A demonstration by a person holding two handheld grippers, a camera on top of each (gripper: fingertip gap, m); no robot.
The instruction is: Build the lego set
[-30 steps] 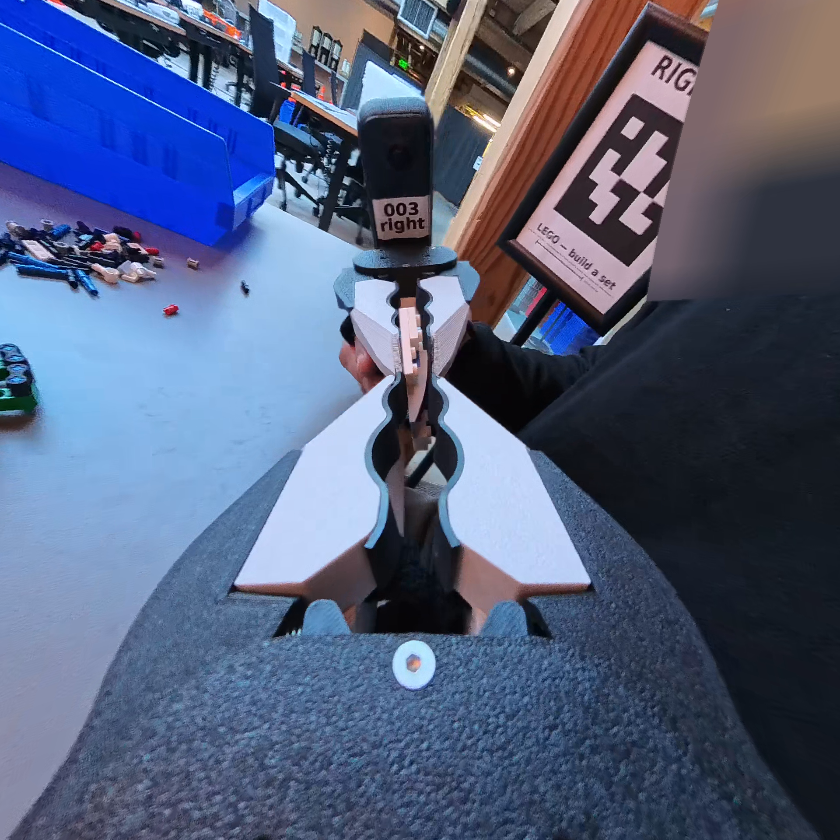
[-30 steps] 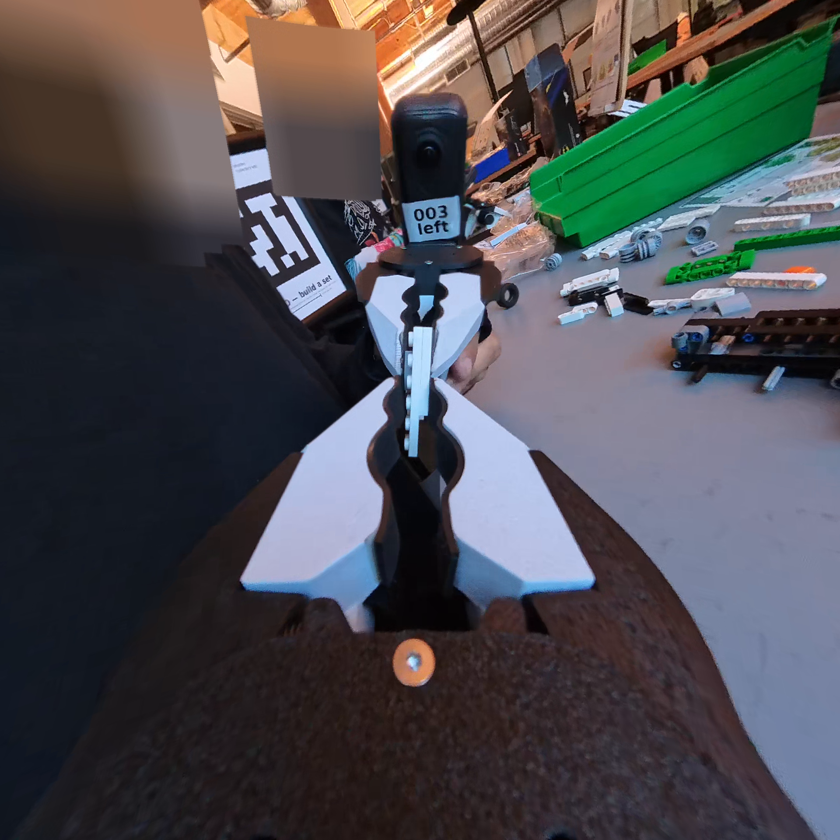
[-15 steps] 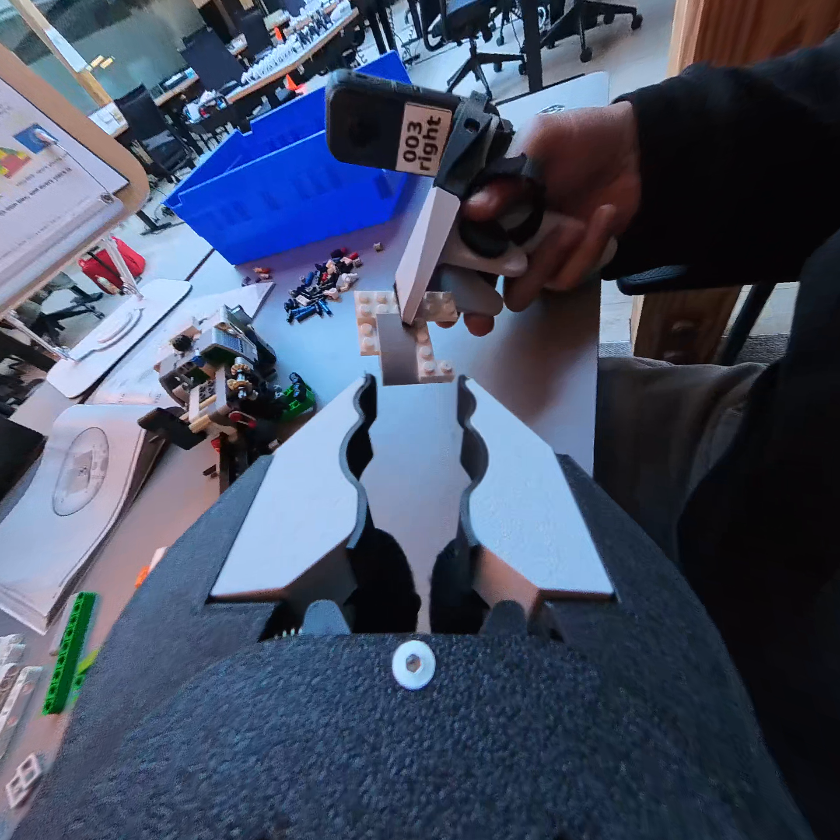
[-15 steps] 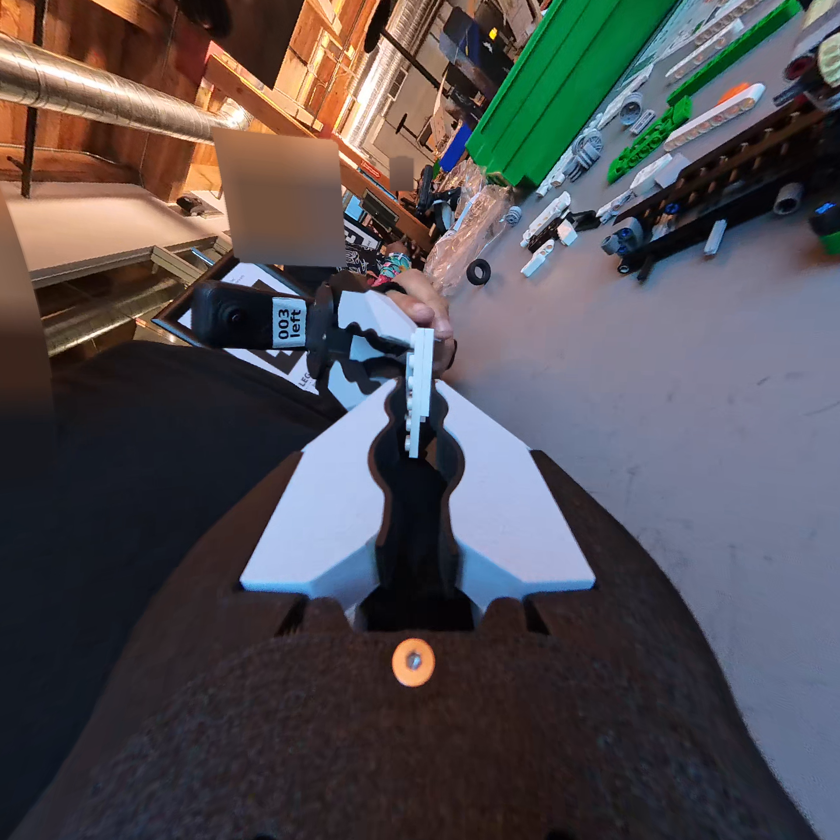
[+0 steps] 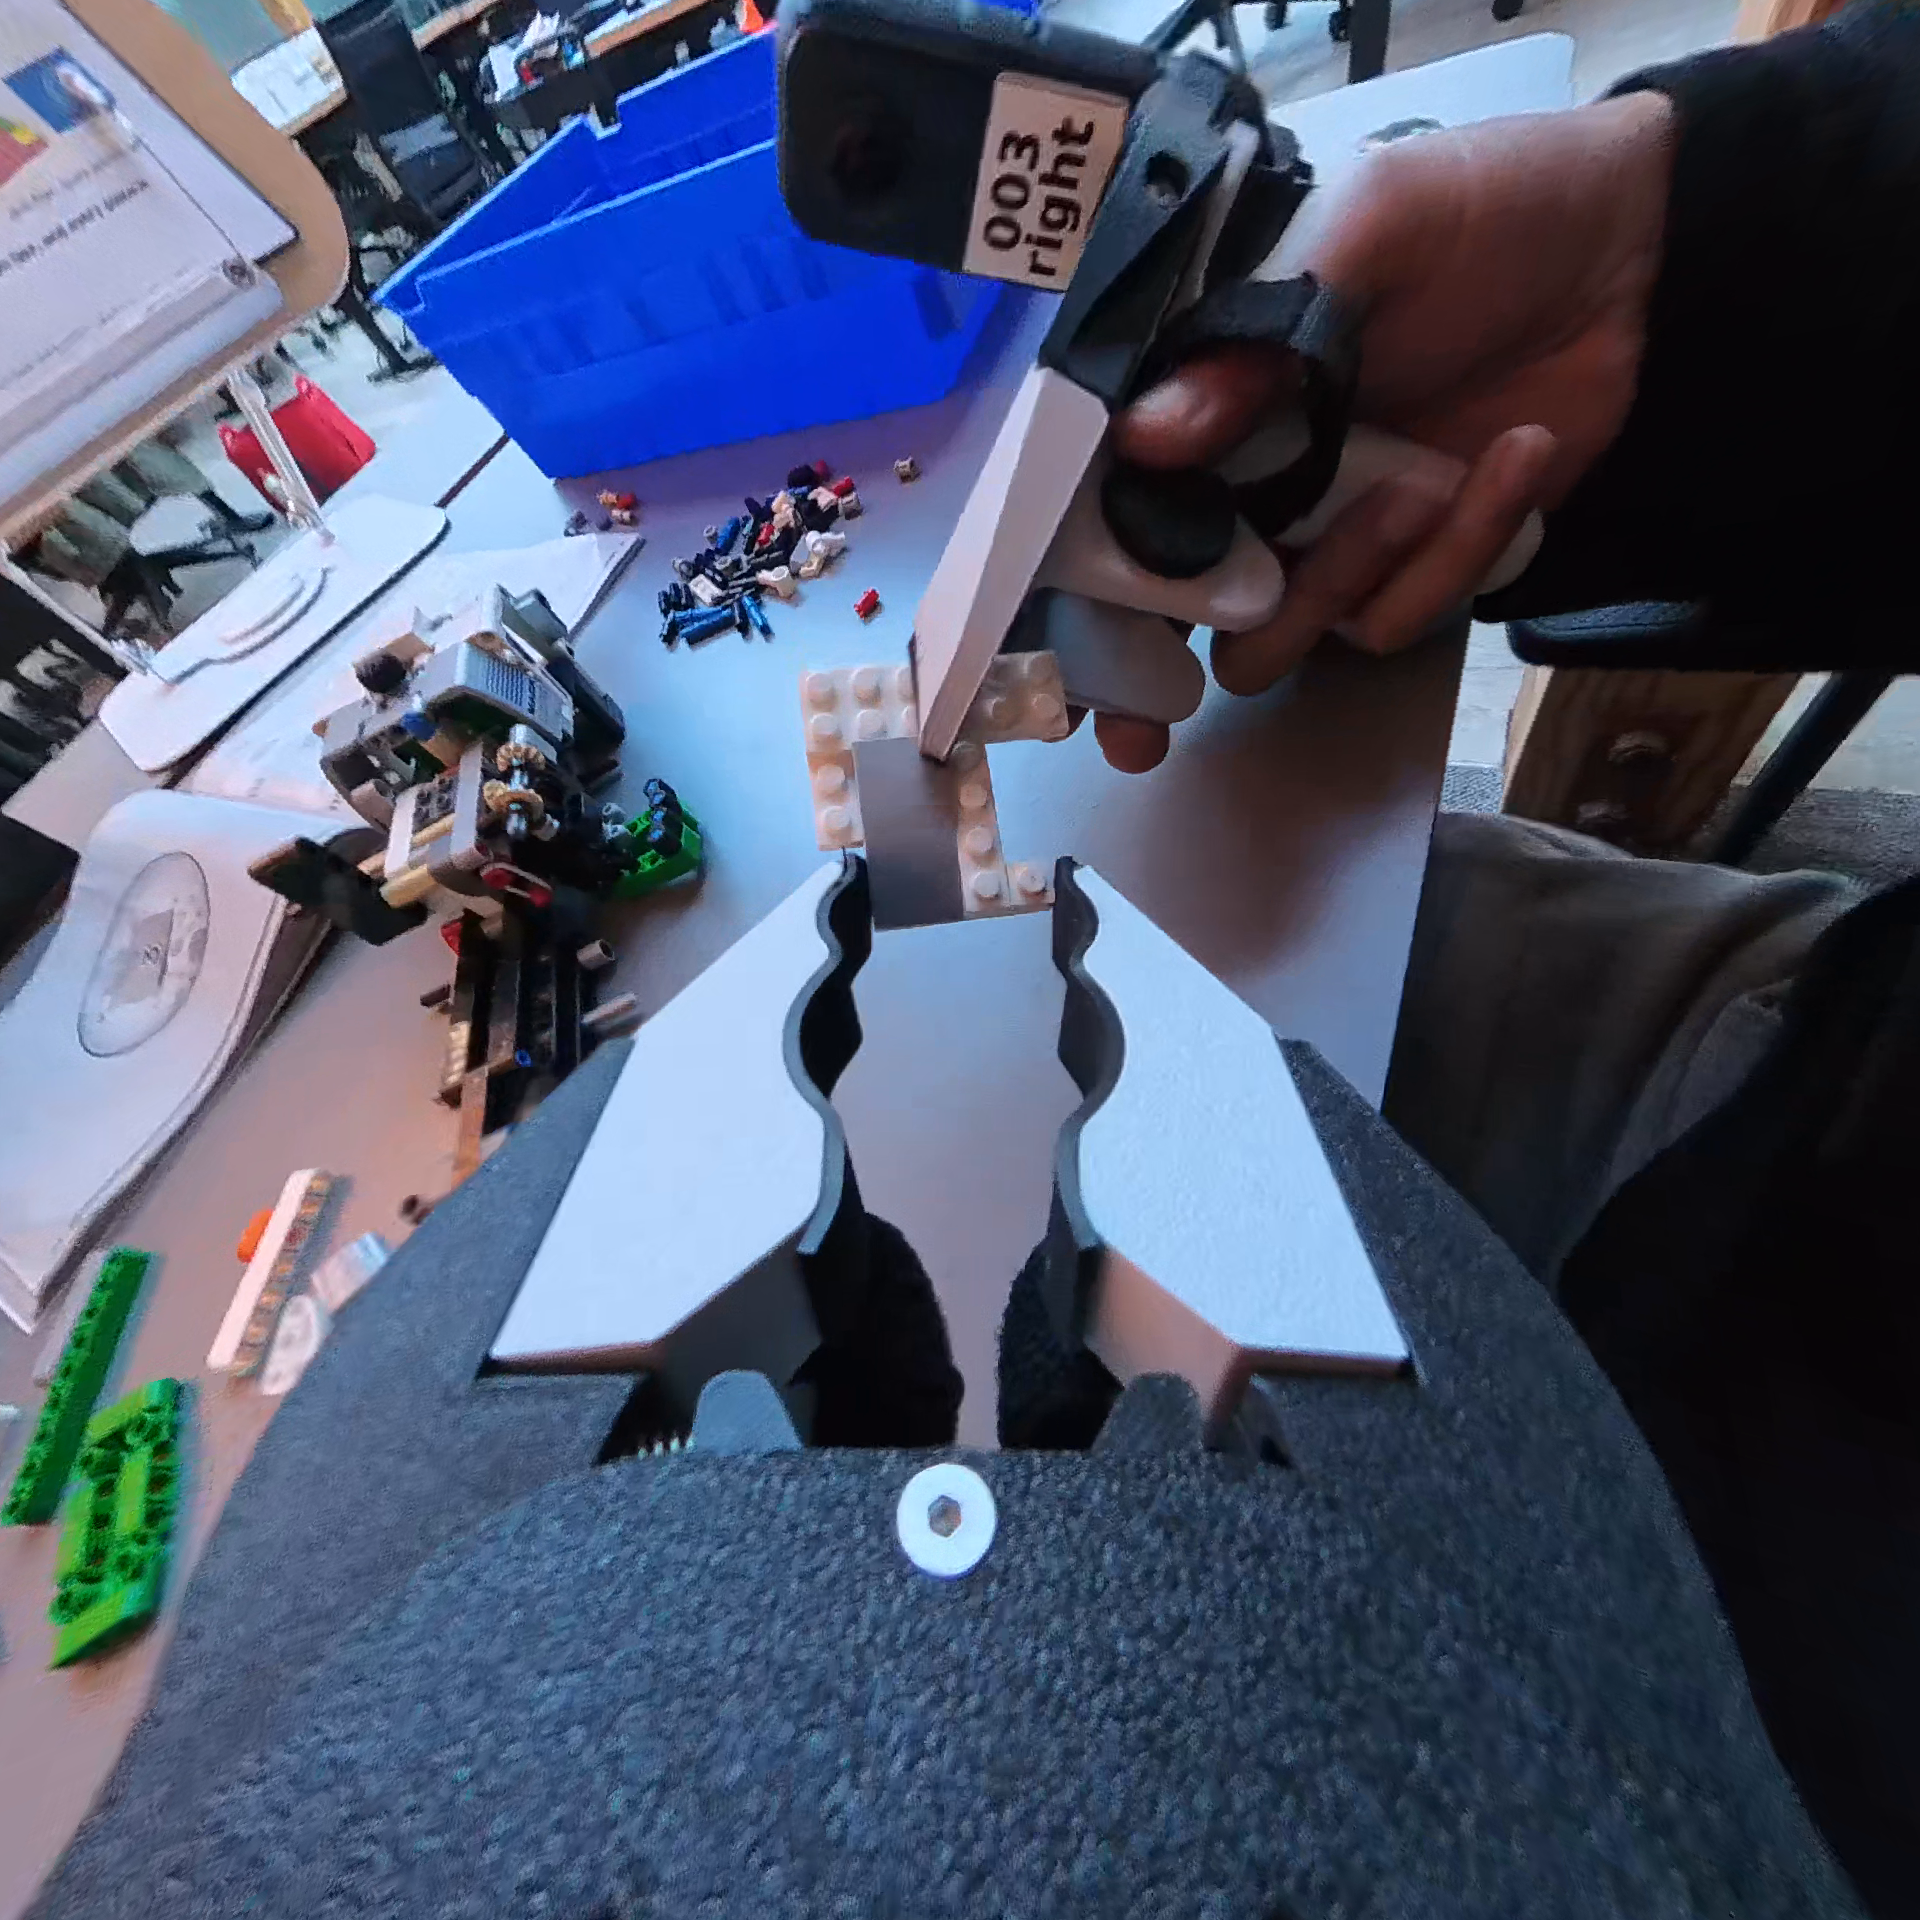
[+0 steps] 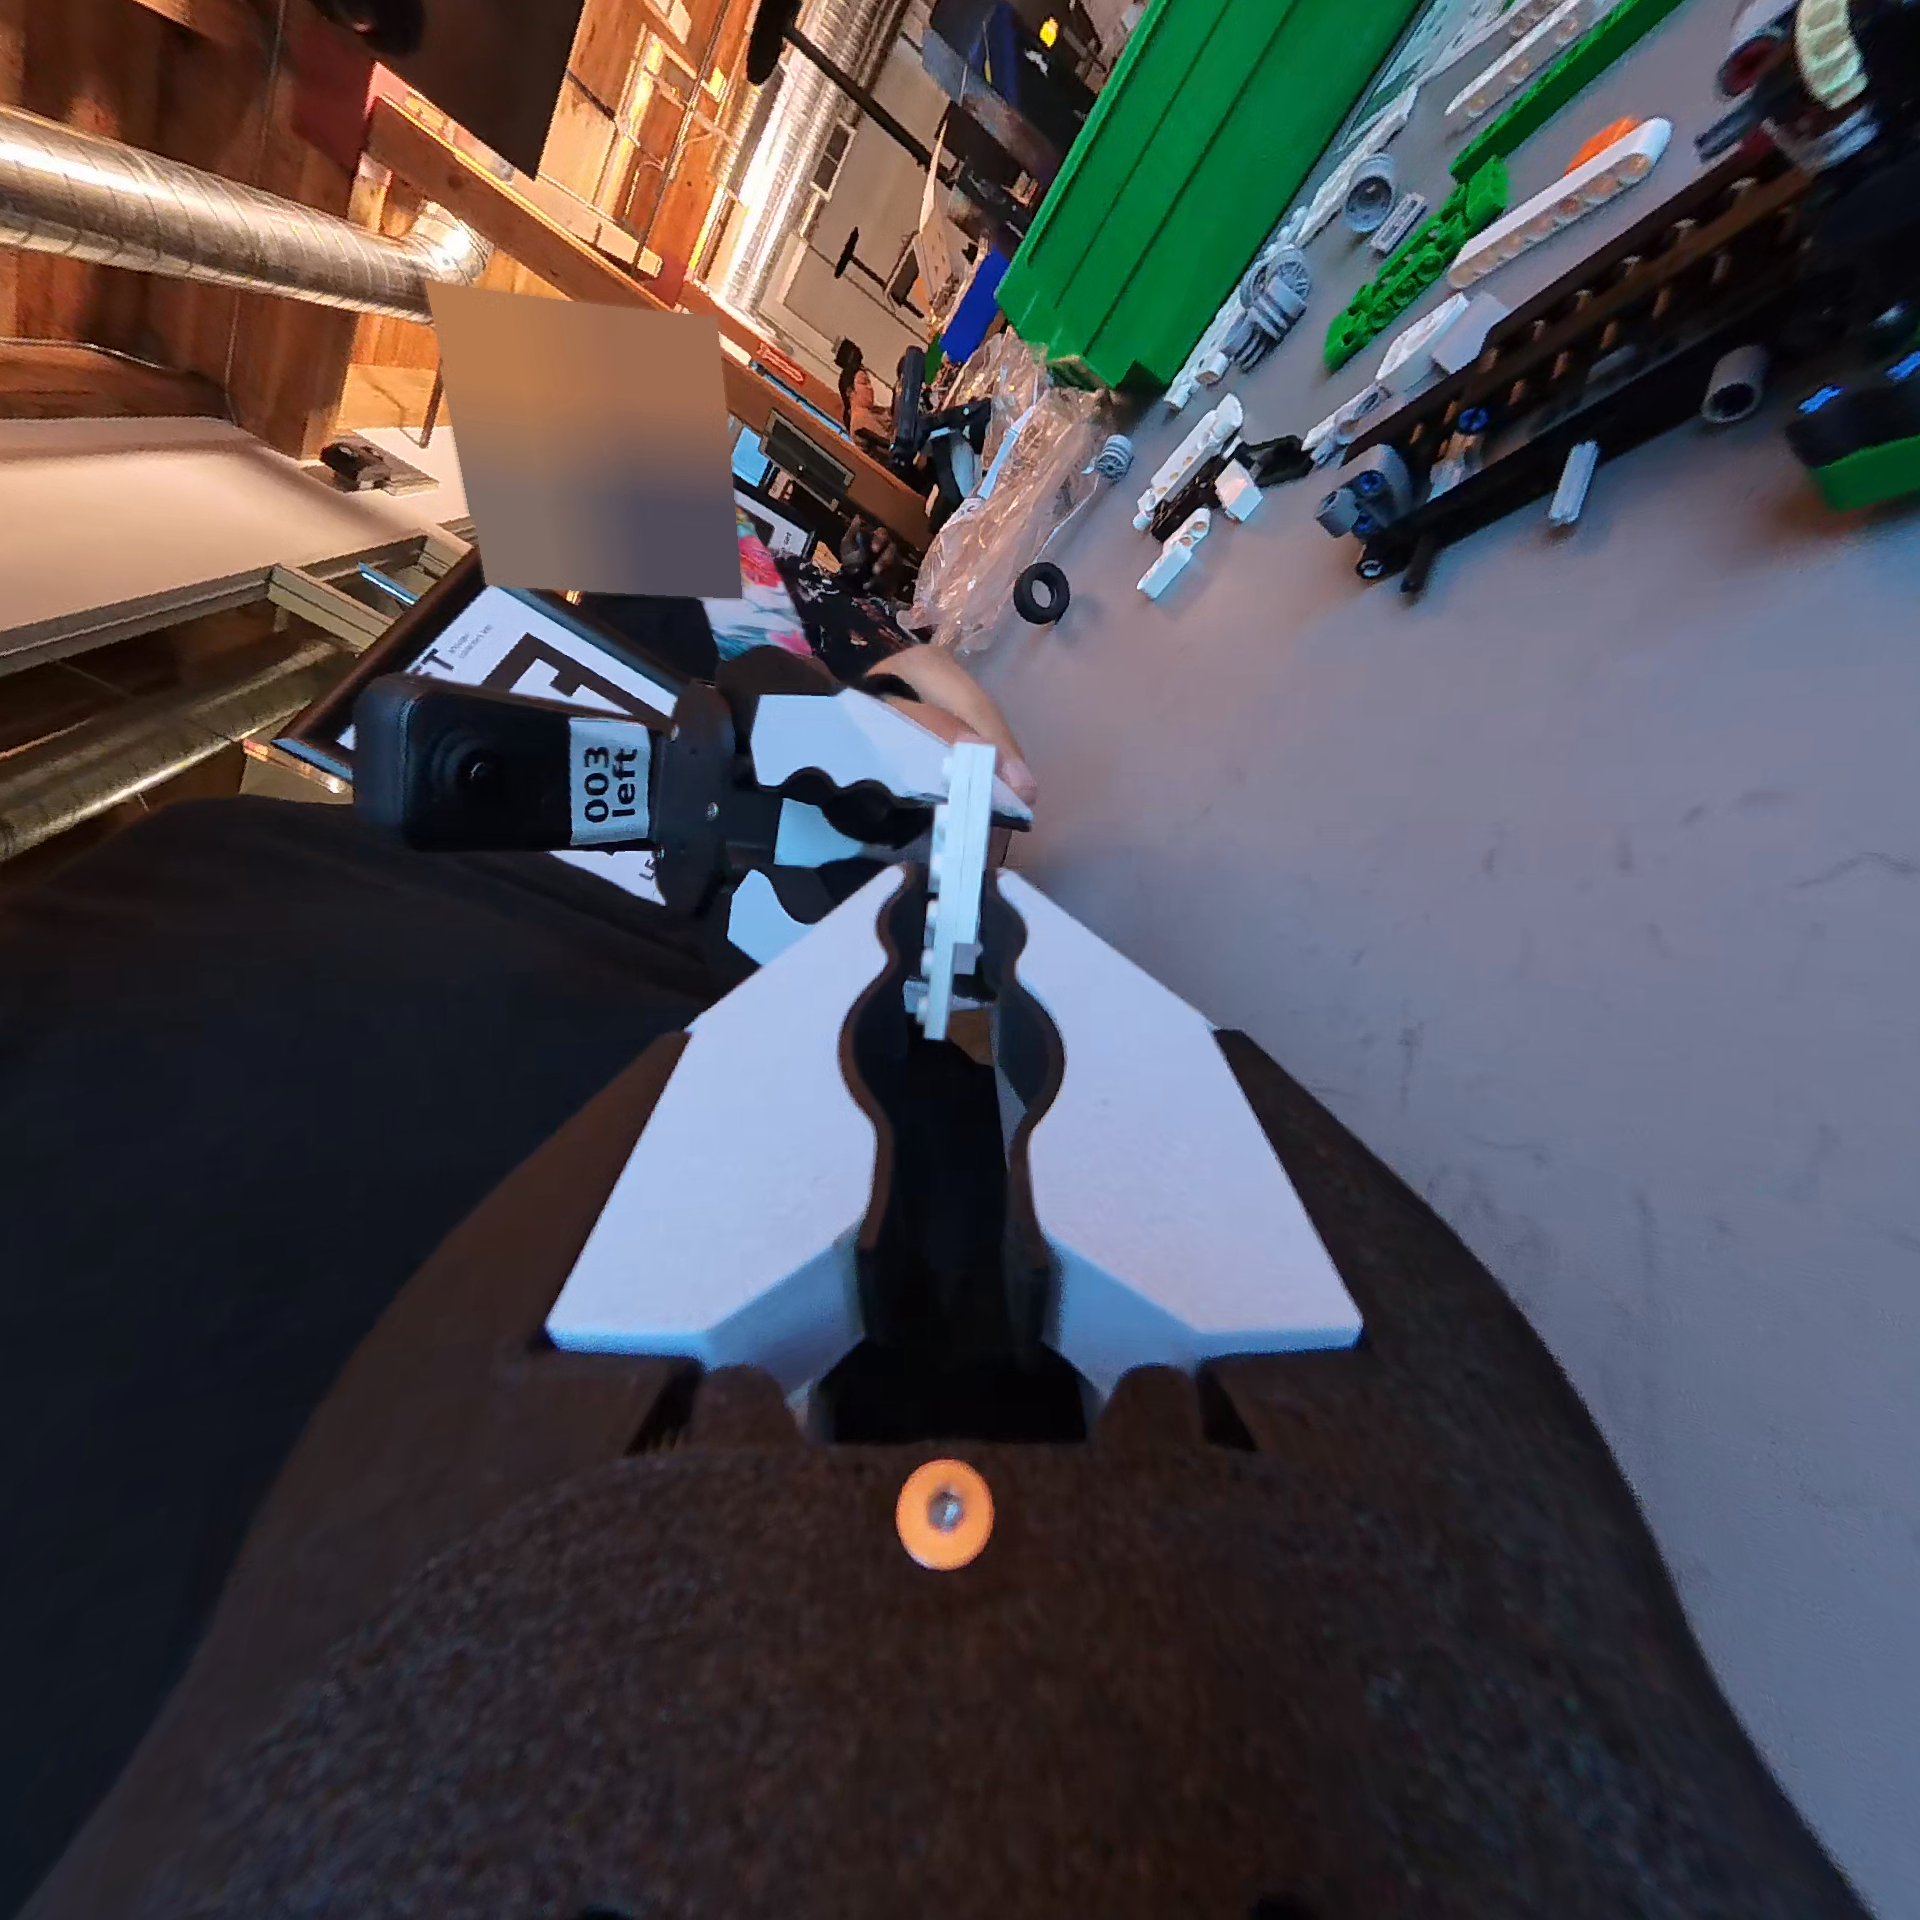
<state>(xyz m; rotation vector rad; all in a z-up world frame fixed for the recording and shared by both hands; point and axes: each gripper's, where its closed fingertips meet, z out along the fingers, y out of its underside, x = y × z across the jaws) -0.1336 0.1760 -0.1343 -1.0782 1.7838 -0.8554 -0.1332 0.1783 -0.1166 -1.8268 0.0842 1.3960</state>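
Swung apart from nose-to-nose: left hand-held gripper [image 5: 956, 883] released and empty, right hand-held gripper [image 6: 951, 914] clenched on flat white studded plate assembly [image 5: 930, 774], carried above grey desk [image 5: 748, 748], likely for repositioning.

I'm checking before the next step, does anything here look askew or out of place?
Nothing looks damaged. The white plate assembly is pinched only by the right gripper; the left gripper is open. Small pins lie scattered before the blue bin.
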